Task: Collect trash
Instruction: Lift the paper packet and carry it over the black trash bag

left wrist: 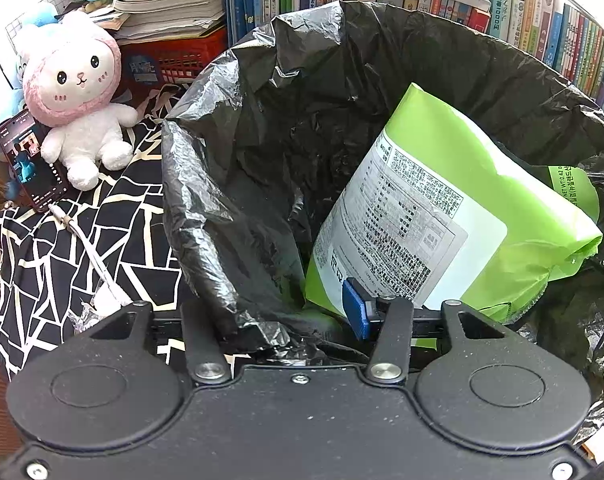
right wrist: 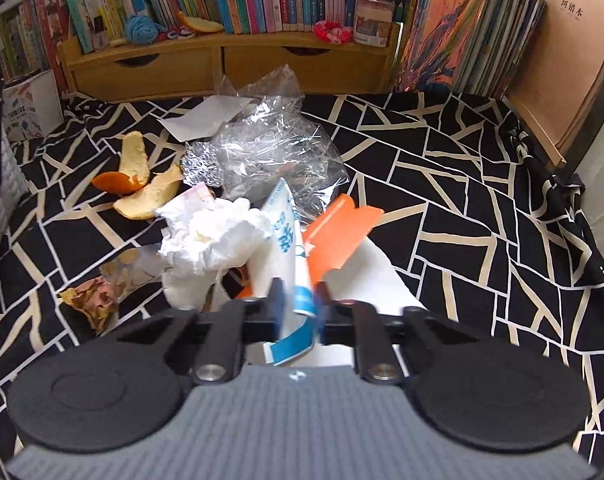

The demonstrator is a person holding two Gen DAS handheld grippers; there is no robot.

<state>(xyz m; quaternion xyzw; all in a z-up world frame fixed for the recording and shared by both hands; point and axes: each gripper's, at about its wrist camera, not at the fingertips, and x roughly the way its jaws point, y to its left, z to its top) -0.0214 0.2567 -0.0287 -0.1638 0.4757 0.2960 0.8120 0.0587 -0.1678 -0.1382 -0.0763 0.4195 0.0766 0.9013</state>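
Left wrist: left gripper [left wrist: 289, 320] clamped on near rim of black bag [left wrist: 229, 184], holding mouth open; green packet [left wrist: 482, 200] leans inside, against right side.

Right wrist: right gripper [right wrist: 297, 310] closed on blue-white wrapper [right wrist: 289, 248]; tissue [right wrist: 213, 236], peels [right wrist: 141, 184], clear plastic [right wrist: 269, 148] on cloth [right wrist: 482, 208].

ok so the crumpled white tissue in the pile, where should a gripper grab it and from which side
Probably the puffed top of the crumpled white tissue, coming from above. Its raised folds give the pads something to pinch, and the blue and white wrapper leaning on one side and the orange peel lying close on the other crowd a sideways approach.
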